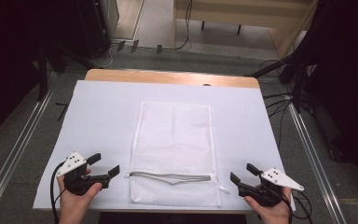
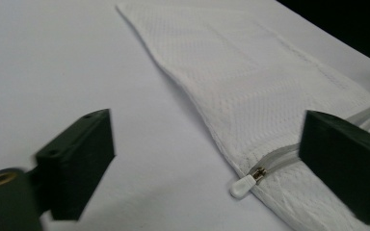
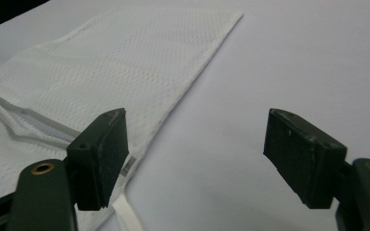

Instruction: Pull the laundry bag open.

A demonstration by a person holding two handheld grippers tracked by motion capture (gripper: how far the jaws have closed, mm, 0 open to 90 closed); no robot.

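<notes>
centred on the worktop (image 1: 102, 116), running from mid-table to its near edge, lies a white mesh laundry bag (image 1: 175, 140), rectangular, flat, finely woven. its grey zipper (image 1: 170, 177) crosses near the front end, partly gaping; contents cannot be told. a white pull tab (image 2: 242, 186) sits at the zipper's left end. left gripper (image 1: 103, 165) sits near the front left corner, jaws spread, holding nothing. right gripper (image 1: 243, 174) sits near the front right corner, jaws spread, holding nothing.
</notes>
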